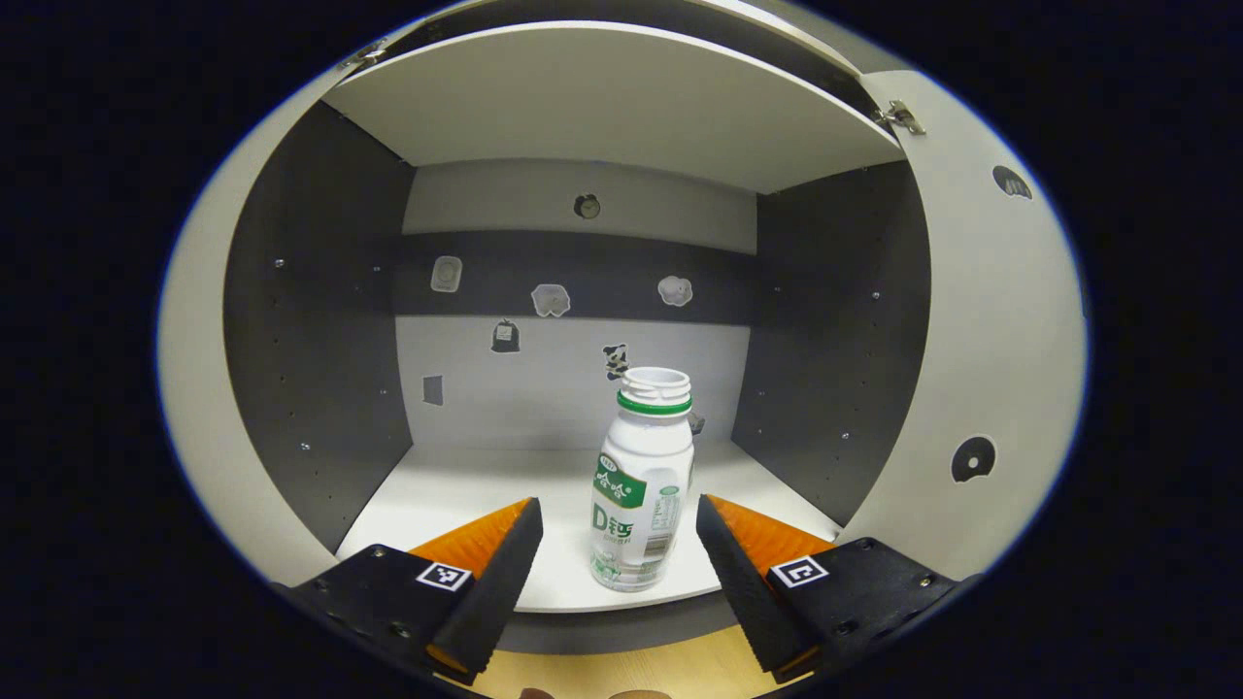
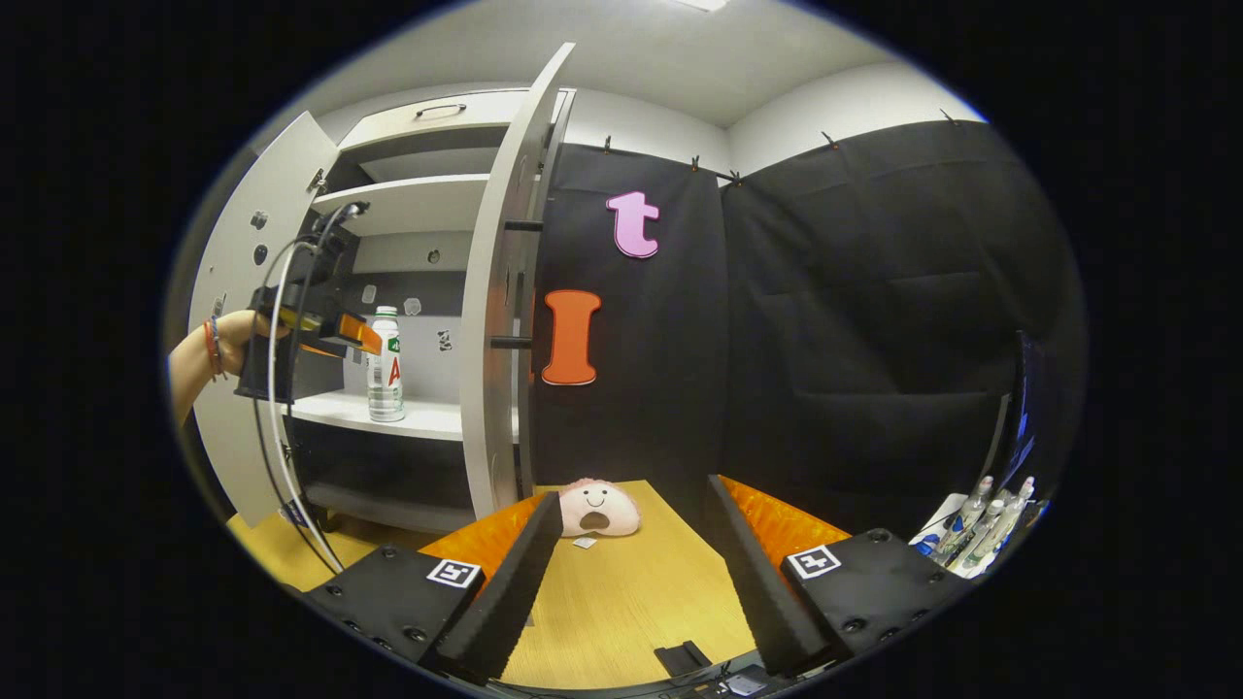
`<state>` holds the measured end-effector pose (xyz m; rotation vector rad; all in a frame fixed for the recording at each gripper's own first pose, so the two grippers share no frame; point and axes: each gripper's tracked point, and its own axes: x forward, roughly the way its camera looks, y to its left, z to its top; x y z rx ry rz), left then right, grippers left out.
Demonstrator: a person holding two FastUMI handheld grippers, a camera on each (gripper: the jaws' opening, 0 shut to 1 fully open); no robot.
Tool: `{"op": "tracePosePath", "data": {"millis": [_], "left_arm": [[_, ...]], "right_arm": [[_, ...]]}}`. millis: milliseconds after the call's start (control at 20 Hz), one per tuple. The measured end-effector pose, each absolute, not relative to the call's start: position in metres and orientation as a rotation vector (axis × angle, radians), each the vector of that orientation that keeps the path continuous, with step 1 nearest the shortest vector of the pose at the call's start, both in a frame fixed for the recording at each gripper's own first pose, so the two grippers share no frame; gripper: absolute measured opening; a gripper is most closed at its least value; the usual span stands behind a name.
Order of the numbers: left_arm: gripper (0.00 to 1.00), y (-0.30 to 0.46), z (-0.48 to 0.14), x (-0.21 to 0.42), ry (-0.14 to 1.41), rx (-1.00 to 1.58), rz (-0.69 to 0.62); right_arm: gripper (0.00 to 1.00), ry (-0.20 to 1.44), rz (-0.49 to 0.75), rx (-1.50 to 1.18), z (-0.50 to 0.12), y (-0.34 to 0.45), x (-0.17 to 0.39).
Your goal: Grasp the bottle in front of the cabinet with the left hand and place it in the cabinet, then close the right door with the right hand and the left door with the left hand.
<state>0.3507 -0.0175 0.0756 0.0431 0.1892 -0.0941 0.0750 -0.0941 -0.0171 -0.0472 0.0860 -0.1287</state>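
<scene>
Left gripper [image 1: 618, 563] stands wide open around the bottle [image 1: 642, 485], touching nothing, while the bottle stands upright near the front edge of the cabinet shelf [image 1: 456, 495], so a careless withdrawal could tip it off.

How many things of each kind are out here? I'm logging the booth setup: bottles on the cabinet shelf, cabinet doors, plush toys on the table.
Bottles on the shelf: 1
Cabinet doors: 2, both open
Plush toys: 1
Total: 4
</scene>
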Motion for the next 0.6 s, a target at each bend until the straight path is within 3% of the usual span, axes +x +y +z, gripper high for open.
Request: {"op": "tracePosePath", "data": {"millis": [400, 450, 500, 550, 600], "left_arm": [[0.95, 0.019, 0.124, 0.232, 0.068, -0.001, -0.072], [0.95, 0.023, 0.126, 0.216, 0.059, -0.012, -0.071], [0.95, 0.028, 0.129, 0.2, 0.052, -0.016, -0.069], [0.95, 0.035, 0.131, 0.184, 0.043, -0.018, -0.063], [0.95, 0.042, 0.134, 0.169, 0.032, -0.018, -0.052]], "right_arm": [[0.98, 0.051, -0.096, -0.089, 0.009, -0.085, 0.083], [0.89, 0.047, -0.091, -0.099, 0.01, -0.083, 0.083], [0.98, 0.046, -0.083, -0.104, 0.012, -0.082, 0.085], [0.98, 0.05, -0.076, -0.104, 0.012, -0.079, 0.087], [0.89, 0.057, -0.068, -0.107, 0.01, -0.077, 0.09]]}}
